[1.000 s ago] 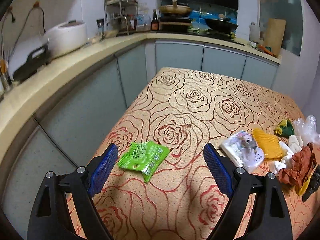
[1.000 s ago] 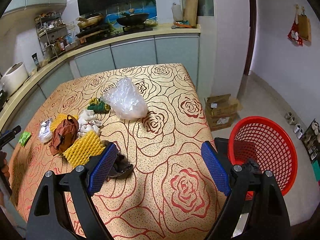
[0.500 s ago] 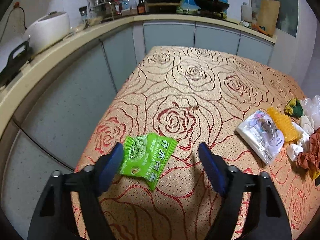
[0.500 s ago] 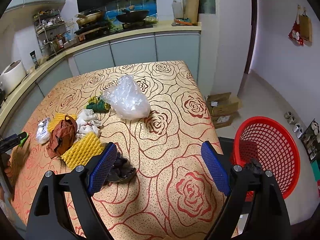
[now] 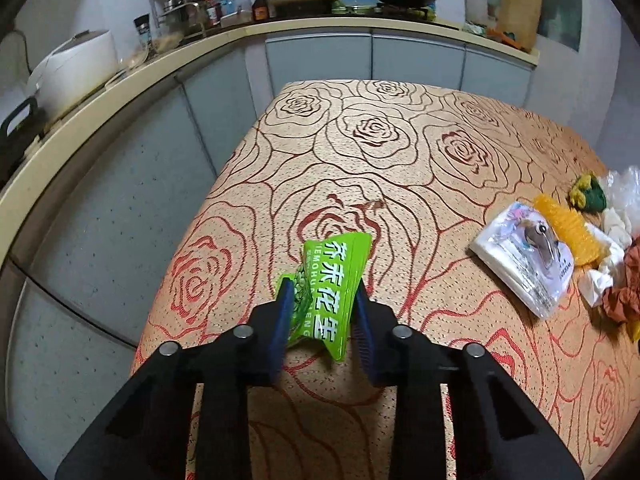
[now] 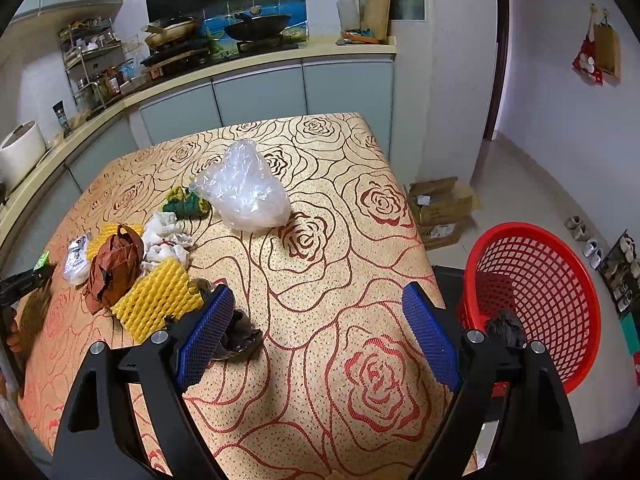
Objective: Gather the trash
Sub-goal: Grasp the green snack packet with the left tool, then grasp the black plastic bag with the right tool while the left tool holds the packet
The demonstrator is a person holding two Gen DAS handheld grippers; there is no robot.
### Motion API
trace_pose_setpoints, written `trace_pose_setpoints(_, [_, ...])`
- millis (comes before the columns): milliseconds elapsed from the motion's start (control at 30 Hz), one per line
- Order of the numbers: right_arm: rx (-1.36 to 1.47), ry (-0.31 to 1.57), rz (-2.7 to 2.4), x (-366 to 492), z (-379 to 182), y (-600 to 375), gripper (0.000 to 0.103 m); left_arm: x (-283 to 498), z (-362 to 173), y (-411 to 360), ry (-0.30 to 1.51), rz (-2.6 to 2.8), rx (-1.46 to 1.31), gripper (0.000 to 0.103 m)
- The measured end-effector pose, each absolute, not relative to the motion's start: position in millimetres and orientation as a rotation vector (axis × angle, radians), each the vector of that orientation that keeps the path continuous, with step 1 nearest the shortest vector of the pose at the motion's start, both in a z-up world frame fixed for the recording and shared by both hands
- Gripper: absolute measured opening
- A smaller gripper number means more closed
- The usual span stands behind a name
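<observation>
A green snack packet (image 5: 332, 280) lies near the left edge of the rose-patterned table (image 5: 360, 140). My left gripper (image 5: 322, 286) is closing on it; both blue pads press its sides and the packet has buckled upward between them. My right gripper (image 6: 318, 292) hangs open above the table's near right part with nothing between its fingers. A dark crumpled scrap (image 6: 240, 338) lies beside its left finger. The red mesh basket (image 6: 532, 280) stands on the floor to the right of the table.
A pile of trash covers the table's left middle: clear plastic bag (image 6: 244, 192), yellow foam net (image 6: 156, 300), brown paper bag (image 6: 114, 264), white tissues (image 6: 164, 240), white wrapper (image 5: 524, 256). Cardboard boxes (image 6: 440, 204) sit by the wall. A kitchen counter (image 5: 120, 92) runs along the left and back.
The left gripper came down over the green packet and its jaws narrowed onto it, folding the packet upward. The right gripper has stayed where it was, open.
</observation>
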State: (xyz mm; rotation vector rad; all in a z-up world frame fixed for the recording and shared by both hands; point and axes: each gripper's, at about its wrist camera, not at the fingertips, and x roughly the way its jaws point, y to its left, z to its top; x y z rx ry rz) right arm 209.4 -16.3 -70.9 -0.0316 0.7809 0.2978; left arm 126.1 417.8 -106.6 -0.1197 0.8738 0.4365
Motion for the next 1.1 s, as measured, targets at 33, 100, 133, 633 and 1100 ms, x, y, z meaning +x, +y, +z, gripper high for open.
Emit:
trace_pose_setpoints(33, [-0.031,0.783,0.298,209,-72,-17,0.084,127,-106,416,0.872,0.431,-0.113,0.023])
trace_pose_setpoints(100, [-0.03,0.787,0.298,209,-74,-17,0.084,128,-106,411,0.871,0.42,-0.098,0.021])
trace_pose_setpoints(133, [-0.03,0.788,0.297,209,-74,-18,0.084,128,-106,408,0.871,0.415,-0.087,0.02])
trace_pose_setpoints(633, [-0.013,0.81,0.335,203,-82,-17,0.084,119,-74,347,0.785,0.352,-0.041,0.018])
trace_pose_setpoints(1100, [-0.053,0.853,0.488,203,-99,41,0.083,109,-50,308,0.718,0.297,-0.033,0.018])
